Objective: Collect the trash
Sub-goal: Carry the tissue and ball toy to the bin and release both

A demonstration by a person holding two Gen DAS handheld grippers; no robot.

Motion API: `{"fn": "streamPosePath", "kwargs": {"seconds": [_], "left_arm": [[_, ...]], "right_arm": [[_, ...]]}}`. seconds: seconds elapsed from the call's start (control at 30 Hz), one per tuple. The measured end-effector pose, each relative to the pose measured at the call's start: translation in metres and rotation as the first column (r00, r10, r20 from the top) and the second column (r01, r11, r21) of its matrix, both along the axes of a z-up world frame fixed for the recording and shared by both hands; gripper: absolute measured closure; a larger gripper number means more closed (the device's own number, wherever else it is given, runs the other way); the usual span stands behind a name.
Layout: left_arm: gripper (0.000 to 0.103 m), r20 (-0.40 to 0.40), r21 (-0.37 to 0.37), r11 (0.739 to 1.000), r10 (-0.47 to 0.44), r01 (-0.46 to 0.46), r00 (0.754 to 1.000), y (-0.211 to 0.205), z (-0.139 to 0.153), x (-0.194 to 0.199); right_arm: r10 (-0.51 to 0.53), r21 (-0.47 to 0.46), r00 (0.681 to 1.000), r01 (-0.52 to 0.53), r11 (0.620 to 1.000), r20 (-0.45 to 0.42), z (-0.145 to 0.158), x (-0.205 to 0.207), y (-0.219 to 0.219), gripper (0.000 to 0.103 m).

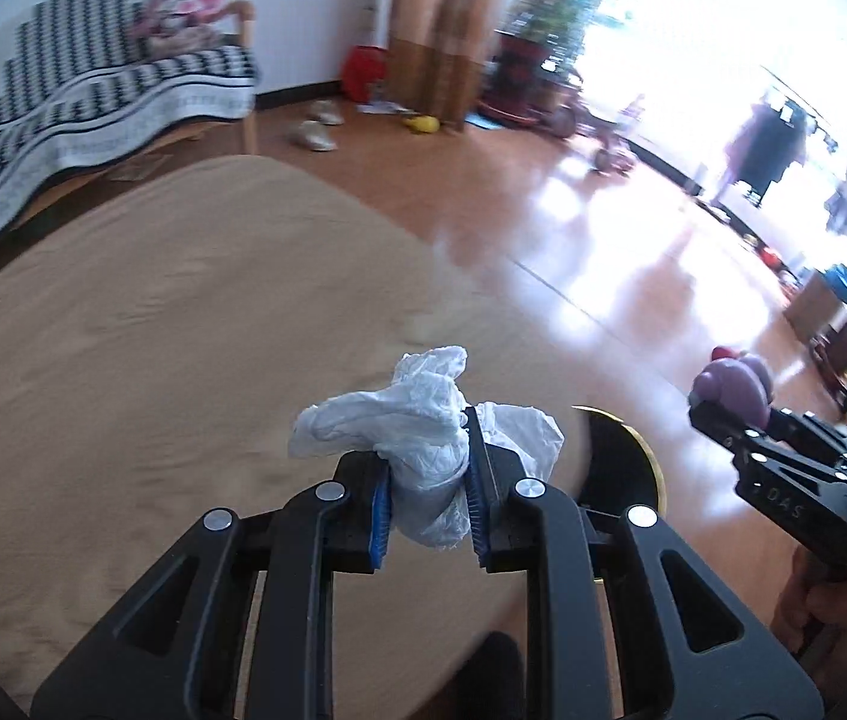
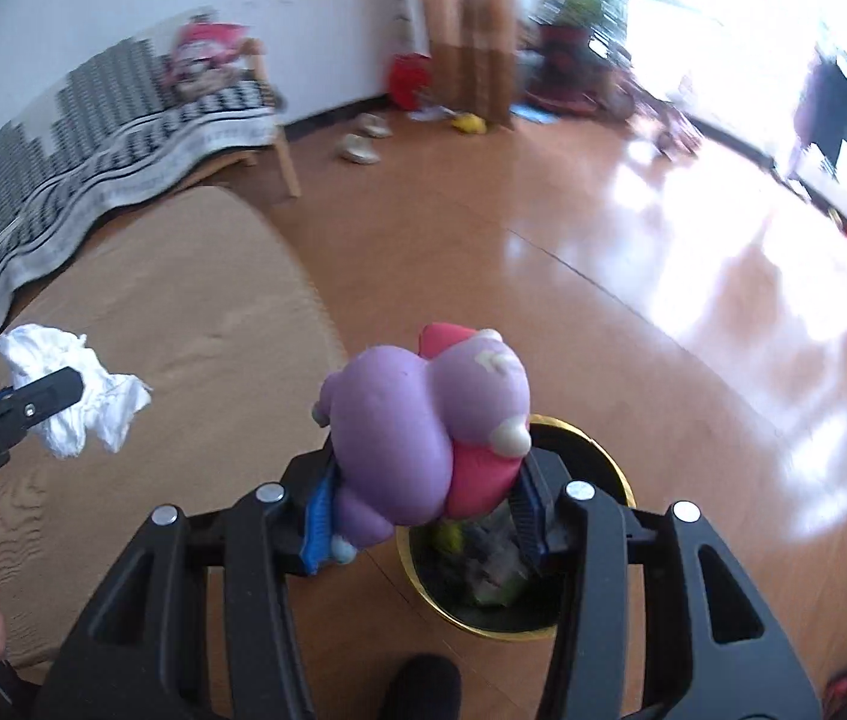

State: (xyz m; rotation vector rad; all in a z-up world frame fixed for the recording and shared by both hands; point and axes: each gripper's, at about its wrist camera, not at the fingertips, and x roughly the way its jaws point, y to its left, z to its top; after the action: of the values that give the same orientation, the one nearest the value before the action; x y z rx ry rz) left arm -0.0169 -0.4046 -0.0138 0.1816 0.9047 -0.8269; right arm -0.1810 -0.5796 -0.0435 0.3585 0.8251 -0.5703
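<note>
1. A tan rounded cushion seat (image 1: 153,312) spreads below and ahead of the left gripper (image 1: 427,495); a bench draped in a black-and-white patterned blanket (image 1: 63,108) stands beyond it on glossy wooden floor (image 2: 483,240).
2. A black round bin with gold rim (image 2: 606,456), holding scraps, sits directly under the right gripper (image 2: 423,510).
3. Left fingers are clamped on a crumpled white tissue (image 1: 423,420), which bulges forward past the tips.
4. Right fingers pinch a purple-and-pink soft plush toy (image 2: 423,426), protruding above the bin.
</note>
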Motion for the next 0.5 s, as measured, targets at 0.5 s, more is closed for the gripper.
{"fn": "streamPosePath", "kwargs": {"seconds": [0.5], "left_arm": [[0.083, -0.031, 0.011, 0.988, -0.152, 0.152, 0.988, -0.074, -0.027, -0.055]], "right_arm": [[-0.172, 0.191, 0.98, 0.189, 0.963, -0.101, -0.041, -0.06, -0.071, 0.051]]}}
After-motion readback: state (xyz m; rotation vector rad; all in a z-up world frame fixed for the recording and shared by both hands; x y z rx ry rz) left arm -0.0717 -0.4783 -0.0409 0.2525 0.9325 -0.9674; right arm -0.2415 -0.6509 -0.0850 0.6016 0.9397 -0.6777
